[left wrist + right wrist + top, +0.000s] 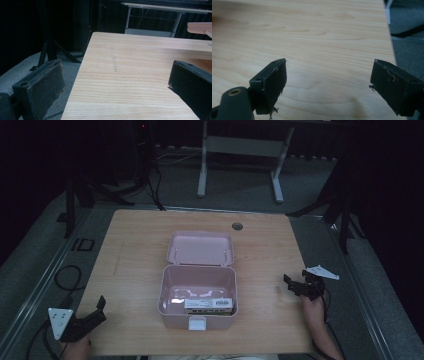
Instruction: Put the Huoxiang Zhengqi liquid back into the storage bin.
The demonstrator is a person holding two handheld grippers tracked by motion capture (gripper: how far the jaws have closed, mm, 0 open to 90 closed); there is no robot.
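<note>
A pink box (162, 290) stands open at the middle of the wooden table (135, 250), its lid (200, 248) thrown back away from me. Inside, along the near wall, lies a flat dark item with a white label (208, 304). My left gripper (101, 310) rests at the table's near left corner, open and holding nothing. In the left gripper view its jaws (115, 75) stand wide apart over bare wood, with the pink box's edge (200, 27) at the upper right. My right gripper (292, 286) sits near the right edge, open and pointing left; its jaws (329, 72) frame bare tabletop.
A round cable hole (237, 226) sits in the table's far side. Beyond it stands a white desk frame (240, 145) on grey carpet. Dark stands flank the table, and a cable loop (67, 275) lies on the floor at left.
</note>
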